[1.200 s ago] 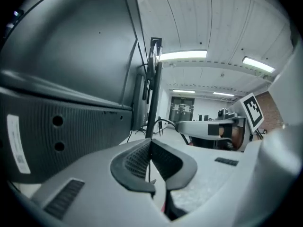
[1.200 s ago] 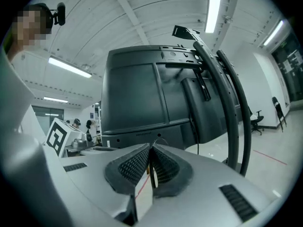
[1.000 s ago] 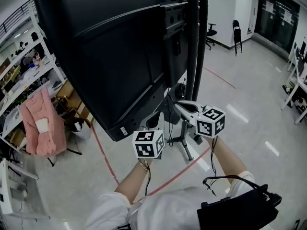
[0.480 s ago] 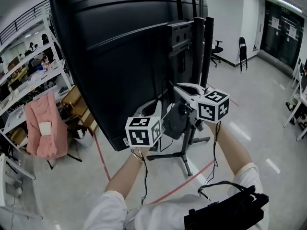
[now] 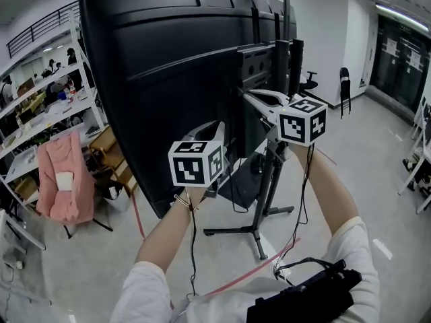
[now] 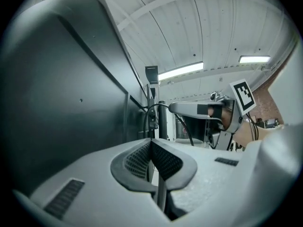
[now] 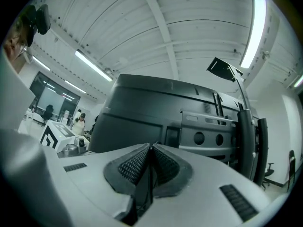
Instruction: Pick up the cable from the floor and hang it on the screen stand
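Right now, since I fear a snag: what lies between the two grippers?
A black cable arcs from the left gripper to the right gripper, shown in the left gripper view.

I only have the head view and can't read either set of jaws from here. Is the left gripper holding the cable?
Observer: Yes. The left gripper is shut, and the black cable rises from its tips and arcs across to the right gripper.
Operator: And the right one?
Observer: Shut as well. Its own view shows a dark strand of the cable clamped between its jaws.
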The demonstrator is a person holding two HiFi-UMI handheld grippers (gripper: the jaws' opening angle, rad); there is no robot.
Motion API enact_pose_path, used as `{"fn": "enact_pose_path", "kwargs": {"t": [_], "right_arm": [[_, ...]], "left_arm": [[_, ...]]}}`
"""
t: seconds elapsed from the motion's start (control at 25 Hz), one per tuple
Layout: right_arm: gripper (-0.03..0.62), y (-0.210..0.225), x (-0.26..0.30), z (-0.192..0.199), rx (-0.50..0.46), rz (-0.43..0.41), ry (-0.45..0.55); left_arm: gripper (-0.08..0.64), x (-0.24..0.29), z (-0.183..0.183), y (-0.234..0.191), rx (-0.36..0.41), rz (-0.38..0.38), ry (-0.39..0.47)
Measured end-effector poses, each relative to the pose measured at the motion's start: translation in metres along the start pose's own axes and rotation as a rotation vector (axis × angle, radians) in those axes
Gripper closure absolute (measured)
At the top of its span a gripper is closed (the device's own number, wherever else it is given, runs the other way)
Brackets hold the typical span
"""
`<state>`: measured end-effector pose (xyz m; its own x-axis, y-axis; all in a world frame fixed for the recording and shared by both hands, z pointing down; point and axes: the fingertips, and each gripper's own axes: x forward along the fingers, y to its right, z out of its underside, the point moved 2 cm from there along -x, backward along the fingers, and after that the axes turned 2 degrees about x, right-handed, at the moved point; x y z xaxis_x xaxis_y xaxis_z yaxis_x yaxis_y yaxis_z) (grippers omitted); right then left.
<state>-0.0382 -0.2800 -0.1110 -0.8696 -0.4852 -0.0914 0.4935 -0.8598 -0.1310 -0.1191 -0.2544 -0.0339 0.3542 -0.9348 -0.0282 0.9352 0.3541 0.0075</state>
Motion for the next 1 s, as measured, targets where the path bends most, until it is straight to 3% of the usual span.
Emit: {"fn": "enact_pose_path", "kwargs": {"t": [0.4, 0.8, 1.0], "right_arm": [[0.563, 0.019, 0.010, -0.053, -0.043, -0.007, 0.041], [0.563, 0.040, 0.025, -0.106, -0.093, 0.026, 0.087], [0.563, 0.065, 0.025, -0.115, -0.048, 0.074, 0.131]], "left_arm": [[0.557, 0.023, -0.052, -0.001, 0.100, -0.041, 0.010], [0.557, 0.037, -0.095, 0.000, 0.100, -0.055, 0.040], [0.557, 0.041, -0.099, 0.003, 0.092, -0.050, 0.042]]}}
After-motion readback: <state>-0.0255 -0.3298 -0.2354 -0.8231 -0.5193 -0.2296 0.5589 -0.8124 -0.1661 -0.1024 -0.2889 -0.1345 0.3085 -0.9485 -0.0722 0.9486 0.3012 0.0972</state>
